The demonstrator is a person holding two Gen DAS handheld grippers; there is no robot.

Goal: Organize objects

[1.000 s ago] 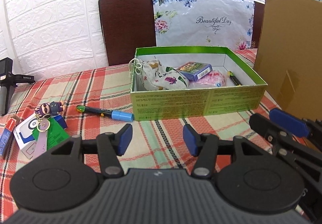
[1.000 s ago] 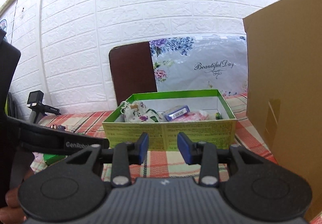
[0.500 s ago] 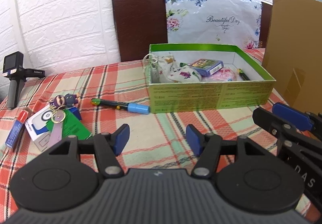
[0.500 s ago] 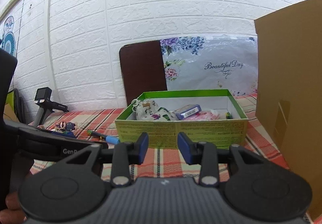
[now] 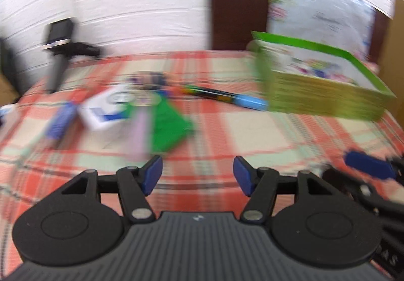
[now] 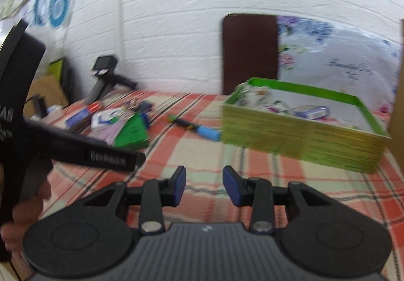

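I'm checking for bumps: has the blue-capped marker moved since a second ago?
No. The marker still lies on the tablecloth, its blue cap by the green box's left corner. Only the camera swung left.

A white embossed-brick wall [image 6: 176, 16] is fronted by a dark brown chair back [image 6: 250, 54] and red-plaid-clothed table [image 6: 252, 162].

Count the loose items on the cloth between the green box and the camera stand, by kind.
Pen: 1
Boxes: 2, a white box and a blue box
Green card: 1
Keychain: 1
Total: 5
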